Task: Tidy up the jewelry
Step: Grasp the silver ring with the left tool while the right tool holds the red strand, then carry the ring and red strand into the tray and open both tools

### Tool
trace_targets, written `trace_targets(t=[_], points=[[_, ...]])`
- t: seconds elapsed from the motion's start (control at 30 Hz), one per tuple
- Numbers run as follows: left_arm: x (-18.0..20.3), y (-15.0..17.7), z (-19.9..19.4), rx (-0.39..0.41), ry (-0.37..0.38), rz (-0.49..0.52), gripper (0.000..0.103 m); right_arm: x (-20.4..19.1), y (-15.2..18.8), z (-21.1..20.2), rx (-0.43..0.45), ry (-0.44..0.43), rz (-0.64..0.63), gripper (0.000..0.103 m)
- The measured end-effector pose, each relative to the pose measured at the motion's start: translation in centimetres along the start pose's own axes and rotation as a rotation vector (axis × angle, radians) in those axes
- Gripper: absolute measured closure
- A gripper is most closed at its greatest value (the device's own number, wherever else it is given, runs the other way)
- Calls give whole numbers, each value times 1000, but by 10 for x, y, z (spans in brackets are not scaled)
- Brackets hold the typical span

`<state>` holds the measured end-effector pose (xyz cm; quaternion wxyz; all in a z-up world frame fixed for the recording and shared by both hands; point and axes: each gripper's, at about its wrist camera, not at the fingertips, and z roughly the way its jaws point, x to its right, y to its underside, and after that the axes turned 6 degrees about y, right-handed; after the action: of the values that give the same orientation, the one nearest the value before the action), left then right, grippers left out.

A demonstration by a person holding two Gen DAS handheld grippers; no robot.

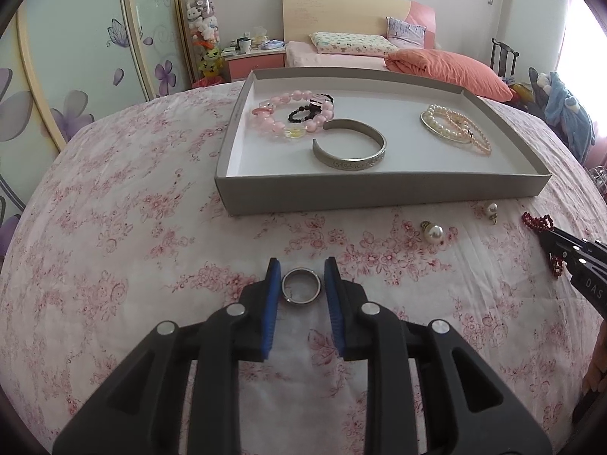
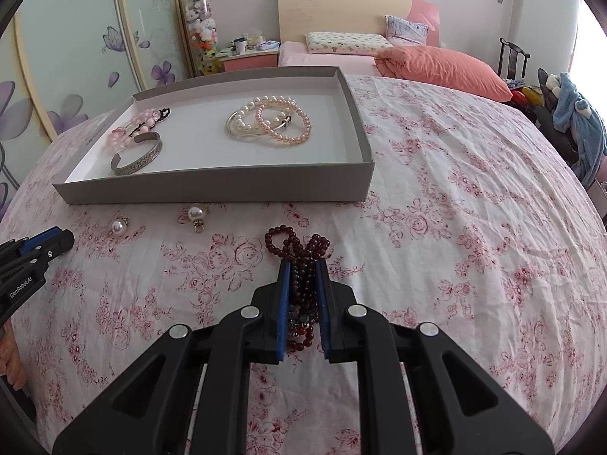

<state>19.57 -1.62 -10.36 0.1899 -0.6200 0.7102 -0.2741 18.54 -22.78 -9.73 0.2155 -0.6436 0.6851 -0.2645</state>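
Observation:
A silver ring (image 1: 303,300) sits between the blue pads of my left gripper (image 1: 301,262), which is shut on it just above the flowered bedspread. My right gripper (image 2: 302,263) is shut on a bunched string of dark red beads (image 2: 280,235), whose loops stick out past the fingertips onto the cloth. Beyond both stands a grey shallow tray (image 1: 379,193) (image 2: 212,189). It holds a pink bead bracelet (image 1: 280,125), a silver cuff (image 1: 349,148) and pearl bracelets (image 1: 455,129) (image 2: 265,121). Two pearl earrings (image 1: 434,233) (image 2: 196,213) lie on the cloth in front of the tray.
The other gripper shows at each view's edge: the right one (image 1: 569,254) and the left one (image 2: 49,239). Behind the tray are a bed with a coral duvet (image 1: 447,64), a bedside table (image 1: 254,57) and sliding wardrobe doors (image 1: 76,57).

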Motion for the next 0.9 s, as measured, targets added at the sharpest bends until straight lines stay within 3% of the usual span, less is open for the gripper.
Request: trace_targets(t=[0.63,0.9], points=[[-2,0,0,4,23,-20,81,2,1,0,2,-15,-2,89],[-11,4,-6,17,44,-60,81,-5,3,-14,63,-84,-15,94]])
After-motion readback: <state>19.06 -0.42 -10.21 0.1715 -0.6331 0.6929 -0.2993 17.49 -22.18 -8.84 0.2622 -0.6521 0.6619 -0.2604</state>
